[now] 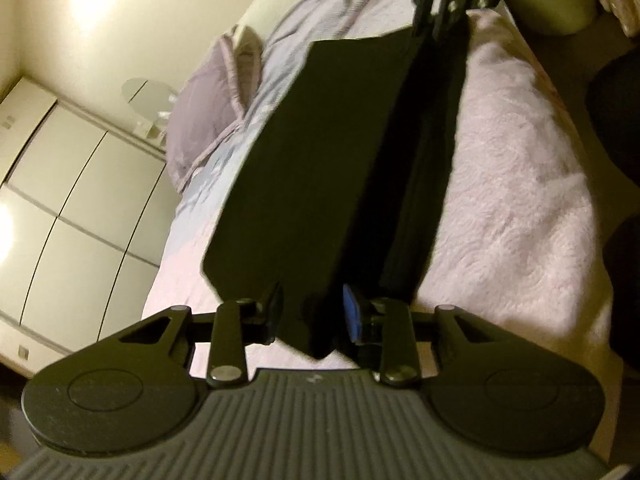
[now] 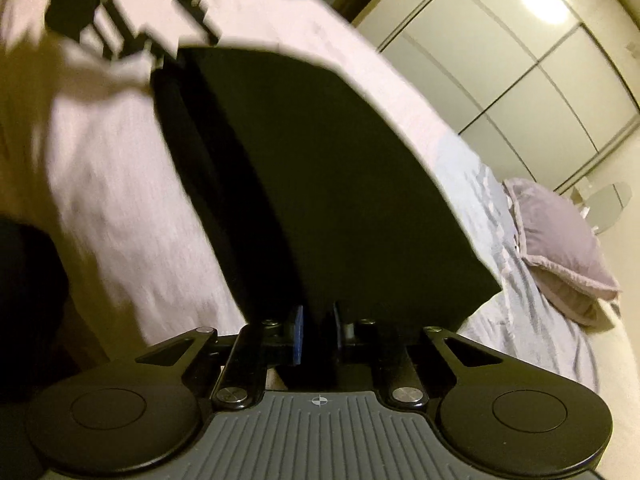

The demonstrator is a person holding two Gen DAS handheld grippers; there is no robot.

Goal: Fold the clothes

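- Left gripper (image 1: 310, 312) clamped on one end of the flat black fabric garment (image 1: 320, 168), which stretches ahead over the pale pink quilted bed (image 1: 512, 208)
- Right gripper (image 2: 318, 330) pinches the opposite end
- Best keep both ends level and taut, so the fold lands square

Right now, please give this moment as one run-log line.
left gripper: shut on black garment | right gripper: shut on black garment | garment: over bed

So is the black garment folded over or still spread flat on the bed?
Folded over, lengthwise: the black garment shows a doubled layer along one side and hangs stretched between the left claw and right claw, above the bed.
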